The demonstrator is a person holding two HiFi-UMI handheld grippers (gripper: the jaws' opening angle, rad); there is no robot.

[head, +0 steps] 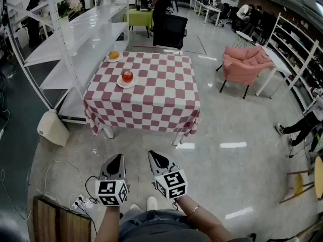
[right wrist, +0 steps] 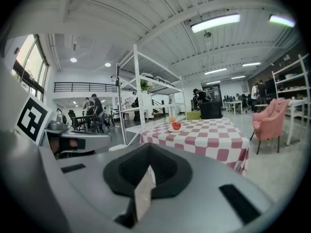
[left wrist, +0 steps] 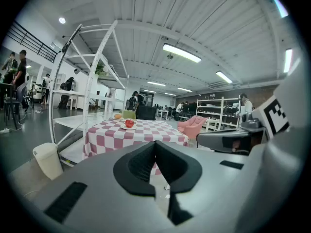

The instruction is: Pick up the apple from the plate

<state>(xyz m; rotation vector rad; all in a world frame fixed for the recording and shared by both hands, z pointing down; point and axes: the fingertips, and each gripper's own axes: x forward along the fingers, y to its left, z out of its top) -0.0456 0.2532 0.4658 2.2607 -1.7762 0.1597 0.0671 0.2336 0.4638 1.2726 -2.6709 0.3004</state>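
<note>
the left gripper (head: 118, 158) and right gripper (head: 155, 155) are hovering closed and empty, well apart from the table (head: 151, 100), where the apple (head: 127, 76) is sitting on a plate (head: 121, 83).

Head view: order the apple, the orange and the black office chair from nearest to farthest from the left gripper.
1. Apple, left-centre of the table.
2. Orange, table's far left corner.
3. Black office chair, beyond the table.

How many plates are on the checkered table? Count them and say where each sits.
2. One plate, with the red apple, sits left of middle on the table; the other plate, with an orange fruit, sits at its far left corner. None seems hidden.
</note>
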